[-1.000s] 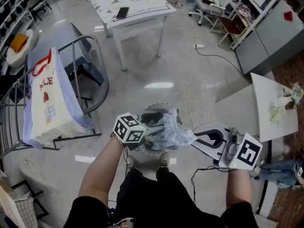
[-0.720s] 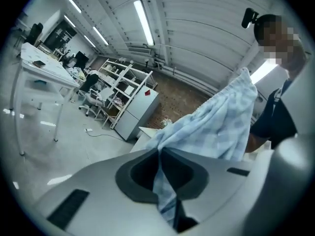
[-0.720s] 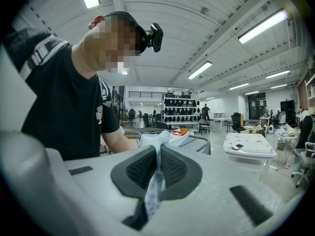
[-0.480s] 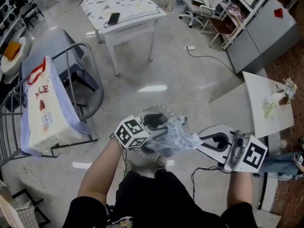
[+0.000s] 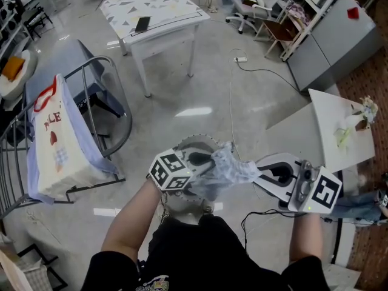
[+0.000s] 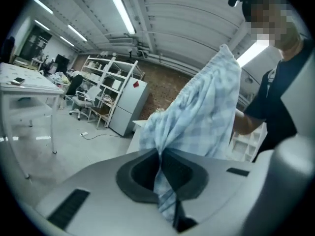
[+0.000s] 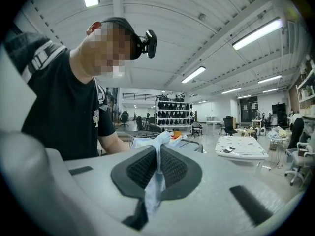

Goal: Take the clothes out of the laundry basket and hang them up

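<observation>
The light blue checked garment (image 5: 229, 167) hangs bunched in the air between the two claws. It is above the round laundry basket (image 5: 182, 144), which stands on the floor (image 5: 212, 90) right in front of the person (image 5: 182, 253). The left claw (image 6: 161, 156) has just been closing and is now clenched on a fold of the cloth, which rises from between its jaws. The right claw (image 7: 156, 154) is clenched on a thin edge of the same garment. To the left of the basket, a metal drying rack (image 5: 128, 111) carries a white cloth with red letters (image 5: 54, 138). Further away stands a white bench with triangle pattern (image 5: 163, 5). A dark phone (image 5: 142, 23) lies near its edge that faces the basket.
</observation>
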### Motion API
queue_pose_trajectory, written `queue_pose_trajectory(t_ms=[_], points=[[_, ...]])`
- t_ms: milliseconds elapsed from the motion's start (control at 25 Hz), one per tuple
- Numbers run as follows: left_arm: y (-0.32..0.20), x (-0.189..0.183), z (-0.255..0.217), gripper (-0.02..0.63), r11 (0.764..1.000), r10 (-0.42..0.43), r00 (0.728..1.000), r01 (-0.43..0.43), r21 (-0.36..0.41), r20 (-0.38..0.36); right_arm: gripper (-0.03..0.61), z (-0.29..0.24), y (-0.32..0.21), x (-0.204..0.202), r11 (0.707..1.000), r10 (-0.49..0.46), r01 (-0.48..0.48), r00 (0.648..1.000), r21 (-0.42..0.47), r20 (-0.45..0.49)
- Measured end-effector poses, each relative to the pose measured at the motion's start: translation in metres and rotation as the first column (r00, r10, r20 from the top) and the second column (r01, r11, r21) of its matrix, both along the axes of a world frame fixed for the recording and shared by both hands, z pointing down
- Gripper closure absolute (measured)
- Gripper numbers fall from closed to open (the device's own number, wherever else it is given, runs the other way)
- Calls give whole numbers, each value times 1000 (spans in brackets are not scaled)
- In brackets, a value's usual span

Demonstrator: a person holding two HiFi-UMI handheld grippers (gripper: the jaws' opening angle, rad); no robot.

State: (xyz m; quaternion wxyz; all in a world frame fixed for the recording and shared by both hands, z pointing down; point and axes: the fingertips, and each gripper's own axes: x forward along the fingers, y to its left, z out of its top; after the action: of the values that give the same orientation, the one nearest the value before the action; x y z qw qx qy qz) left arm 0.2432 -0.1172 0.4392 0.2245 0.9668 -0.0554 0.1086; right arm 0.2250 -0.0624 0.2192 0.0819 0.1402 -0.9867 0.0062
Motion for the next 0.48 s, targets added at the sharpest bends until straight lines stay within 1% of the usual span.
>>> queue_pose_trajectory(t_ms=[120, 200, 240, 280, 360, 480], points=[[-22, -19, -7, 600, 992, -125, 992, 125, -21, -34, 563, -1, -9, 10, 998, 56, -56, 998, 5, 24], [-37, -37, -14, 600, 975, -220, 975, 220, -8, -36, 563, 3, -25, 19, 990, 142, -142, 990, 21, 12], [-44, -47, -18, 600, 963, -268, 963, 268, 9, -33, 563, 6, -34, 24, 980, 197, -197, 980, 26, 1], [-50, -57, -24, 600, 949, -313, 949, 314, 31, -29, 563, 9, -43, 30, 966, 256, -256, 967, 26, -12], [-59, -76, -37, 600, 917, -389, 921, 389, 89, -23, 563, 16, -61, 43, 928, 371, -371, 928, 22, -35], [-66, -100, -60, 600, 865, -475, 879, 473, 168, -28, 563, 24, -80, 58, 869, 495, -496, 867, 10, -45]])
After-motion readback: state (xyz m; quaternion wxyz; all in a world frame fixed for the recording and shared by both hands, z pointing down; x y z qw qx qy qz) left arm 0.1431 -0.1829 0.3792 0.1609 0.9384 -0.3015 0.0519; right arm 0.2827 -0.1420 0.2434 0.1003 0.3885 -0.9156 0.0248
